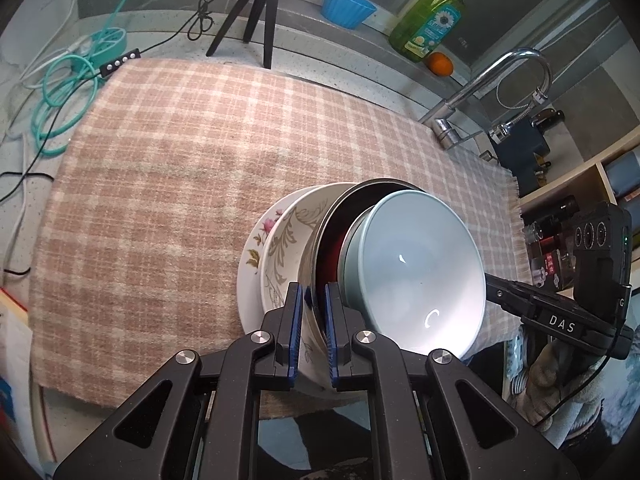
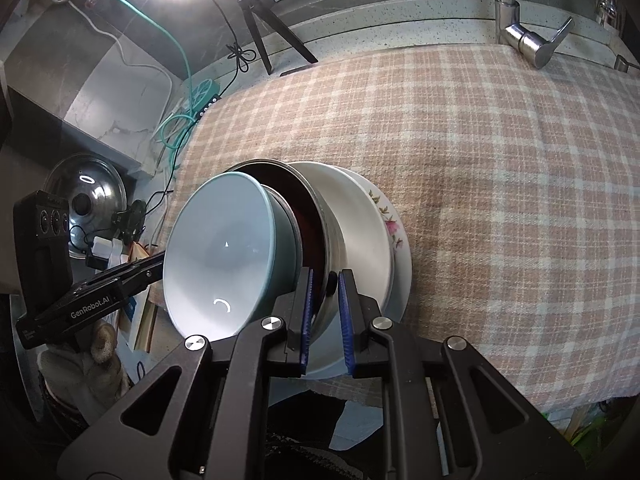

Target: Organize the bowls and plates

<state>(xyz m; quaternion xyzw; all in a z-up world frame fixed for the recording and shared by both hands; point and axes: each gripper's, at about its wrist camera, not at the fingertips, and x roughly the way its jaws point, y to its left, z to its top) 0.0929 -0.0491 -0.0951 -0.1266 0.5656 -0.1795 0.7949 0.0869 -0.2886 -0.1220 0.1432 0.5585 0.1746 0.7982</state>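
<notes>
Bowls nested on a floral plate [image 1: 256, 240], held tilted at the cloth's [image 1: 160, 160] near edge.
Left gripper [image 1: 313, 332] and right gripper [image 2: 325, 320] each pinch the steel bowl's [image 1: 316, 248] rim; blue bowl [image 1: 416, 272] sits innermost. Stacking appears complete; setting down remains.

A pink checked cloth [image 1: 168, 152] fills mid-frame. Upper centre stands a black tripod [image 1: 256, 12]; at upper right are a green soap bottle [image 1: 432, 20], what looks like an orange [image 1: 440, 63] and a chrome faucet [image 1: 500, 80]. Teal cable [image 1: 64, 92] coils at left.
</notes>
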